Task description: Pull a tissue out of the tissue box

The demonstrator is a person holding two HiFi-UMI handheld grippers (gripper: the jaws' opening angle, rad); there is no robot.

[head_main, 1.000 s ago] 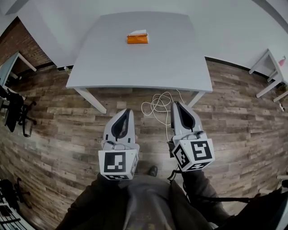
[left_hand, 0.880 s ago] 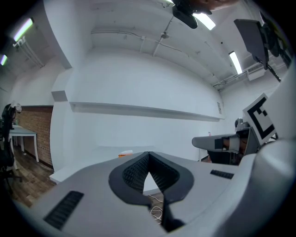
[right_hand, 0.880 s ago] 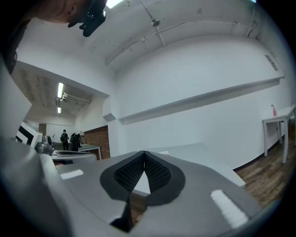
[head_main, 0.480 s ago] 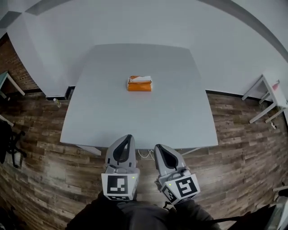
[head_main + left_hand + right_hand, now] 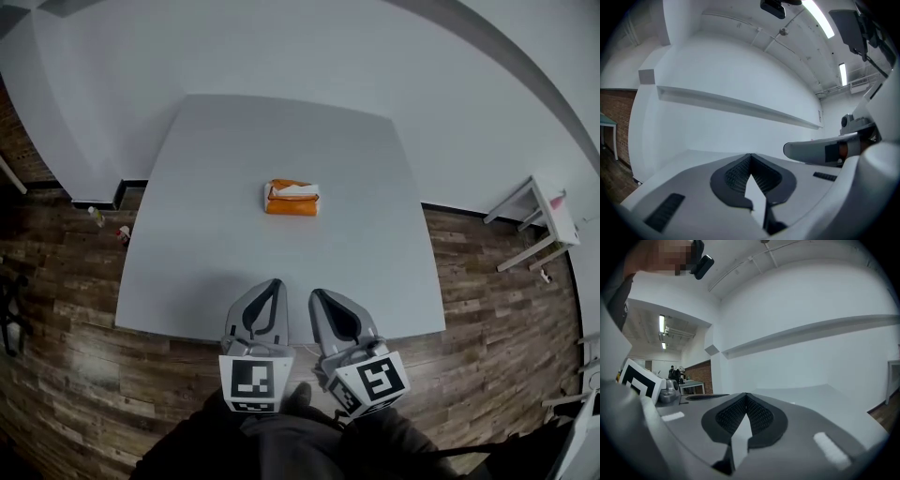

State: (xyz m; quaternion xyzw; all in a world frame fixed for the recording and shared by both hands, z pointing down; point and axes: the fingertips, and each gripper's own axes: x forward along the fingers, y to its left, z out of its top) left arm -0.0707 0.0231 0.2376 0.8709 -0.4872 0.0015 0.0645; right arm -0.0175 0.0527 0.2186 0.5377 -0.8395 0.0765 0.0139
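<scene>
Your left gripper (image 5: 272, 285) and right gripper (image 5: 316, 296) each have their jaws pressed together with nothing between them. They sit side by side over the near edge of the table (image 5: 187, 262). The orange tissue box (image 5: 292, 202) rests at the table's middle, well apart from both grippers, with white tissue (image 5: 300, 190) showing on top. This looks like the approach. Next, reach in, spread one pair of jaws and pinch the tissue.

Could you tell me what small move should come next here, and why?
Probably carry the right gripper forward over the table toward the orange tissue box, opening its jaws on the way. It and the left gripper hang at the table's near edge, well short of the box, jaws together and empty. White tissue shows at the box's top.
</scene>
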